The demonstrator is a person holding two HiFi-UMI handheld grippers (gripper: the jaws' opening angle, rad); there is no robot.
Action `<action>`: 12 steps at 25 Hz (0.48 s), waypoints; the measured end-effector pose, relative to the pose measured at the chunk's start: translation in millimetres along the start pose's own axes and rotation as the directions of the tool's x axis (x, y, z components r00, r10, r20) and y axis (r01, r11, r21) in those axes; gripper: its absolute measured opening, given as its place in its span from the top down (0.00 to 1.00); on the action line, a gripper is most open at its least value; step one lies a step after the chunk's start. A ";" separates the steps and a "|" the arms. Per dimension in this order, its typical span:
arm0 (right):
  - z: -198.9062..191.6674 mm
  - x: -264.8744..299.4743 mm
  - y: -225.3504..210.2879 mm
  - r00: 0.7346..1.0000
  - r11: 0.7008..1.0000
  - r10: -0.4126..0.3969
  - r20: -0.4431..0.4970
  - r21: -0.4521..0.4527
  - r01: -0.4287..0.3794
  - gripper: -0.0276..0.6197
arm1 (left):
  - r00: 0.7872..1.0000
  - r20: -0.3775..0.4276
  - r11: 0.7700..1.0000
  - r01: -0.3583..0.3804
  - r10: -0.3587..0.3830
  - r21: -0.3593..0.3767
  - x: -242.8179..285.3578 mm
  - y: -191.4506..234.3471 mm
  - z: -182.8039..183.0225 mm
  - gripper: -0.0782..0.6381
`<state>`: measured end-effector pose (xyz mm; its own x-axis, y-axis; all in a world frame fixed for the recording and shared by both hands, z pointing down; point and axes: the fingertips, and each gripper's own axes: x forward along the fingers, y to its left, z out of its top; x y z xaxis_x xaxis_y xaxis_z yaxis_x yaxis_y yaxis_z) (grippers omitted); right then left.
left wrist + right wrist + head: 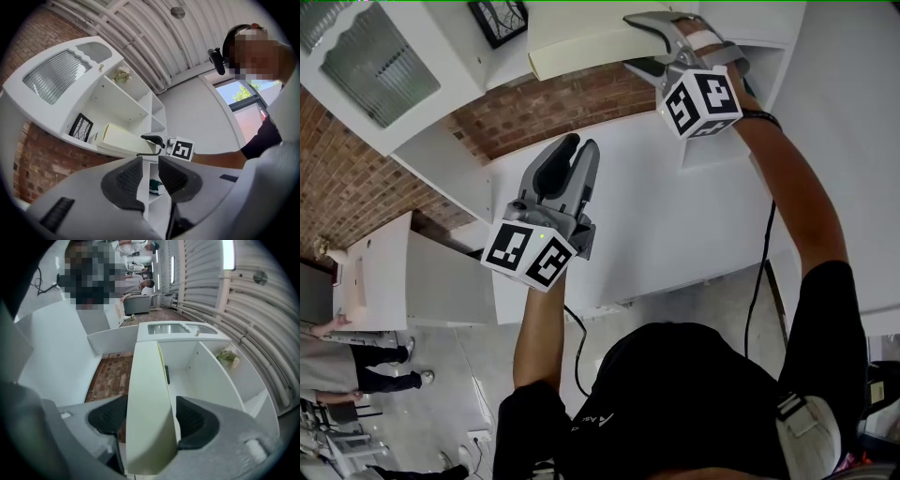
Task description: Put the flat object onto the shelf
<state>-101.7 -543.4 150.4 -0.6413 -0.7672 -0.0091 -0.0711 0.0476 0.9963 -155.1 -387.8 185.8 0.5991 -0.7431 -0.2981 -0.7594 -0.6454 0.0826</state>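
The flat object (581, 37) is a pale yellow, book-like slab. My right gripper (636, 42) is shut on its near edge, high at the top of the head view. In the right gripper view the slab (147, 404) stands on edge between the pads and reaches into the white shelf unit (206, 366). The left gripper view shows the slab (122, 139) lying tilted on a shelf board beside a framed picture (80, 127). My left gripper (579, 145) hangs lower, in front of the unit. Its jaws hold nothing, and a narrow gap shows between the pads (129, 176).
The white shelf unit (117, 98) has several open compartments, with a brick wall (544, 108) behind. A small bunch of flowers (123, 74) sits on a higher shelf and a teal thing (156, 186) on a lower one. People stand at the lower left (366, 366).
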 end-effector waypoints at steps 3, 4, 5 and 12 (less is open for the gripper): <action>5.7 -16.3 -4.6 1.000 0.999 -0.026 0.017 0.020 0.026 0.48 | 1.000 0.003 1.000 -0.019 0.019 0.025 -1.0 1.6 7.2 0.78; 8.9 -24.0 -7.3 0.999 0.999 -0.039 0.026 0.034 0.038 0.48 | 1.000 0.005 0.999 -0.023 0.023 0.038 -1.9 0.7 9.8 0.80; 13.5 -32.9 -10.9 0.998 0.997 -0.056 0.037 0.057 0.054 0.48 | 1.000 0.006 0.998 -0.025 0.024 0.053 -2.8 -1.1 12.3 0.81; 60.2 -106.6 -30.1 0.970 0.907 -0.171 0.174 0.412 0.086 0.53 | 1.000 0.021 0.992 -0.015 0.013 0.123 -8.7 -20.5 24.5 0.89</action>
<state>-77.1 -424.5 116.3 -0.7425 -0.6413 -0.1935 -0.4340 0.2405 0.8682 -151.0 -363.8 163.5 0.5842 -0.7473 -0.3165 -0.7936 -0.6076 -0.0302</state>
